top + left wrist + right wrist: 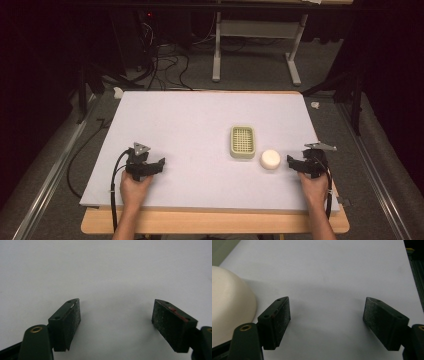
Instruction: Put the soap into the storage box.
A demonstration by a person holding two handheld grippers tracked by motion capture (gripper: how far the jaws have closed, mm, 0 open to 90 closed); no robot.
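One round cream soap bar [270,159] lies flat on the white tabletop [190,125], just right of one pale green rectangular slatted soap dish [243,142], whose long axis runs front-to-back. Right gripper [290,160], just beside the bar, and left gripper [159,163]: jaws apart, holding nothing.

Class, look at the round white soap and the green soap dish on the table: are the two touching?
Apart. The high view shows a strip of bare mat between the round white soap and the green soap dish.

Grey carpet floor [250,70], dark surroundings
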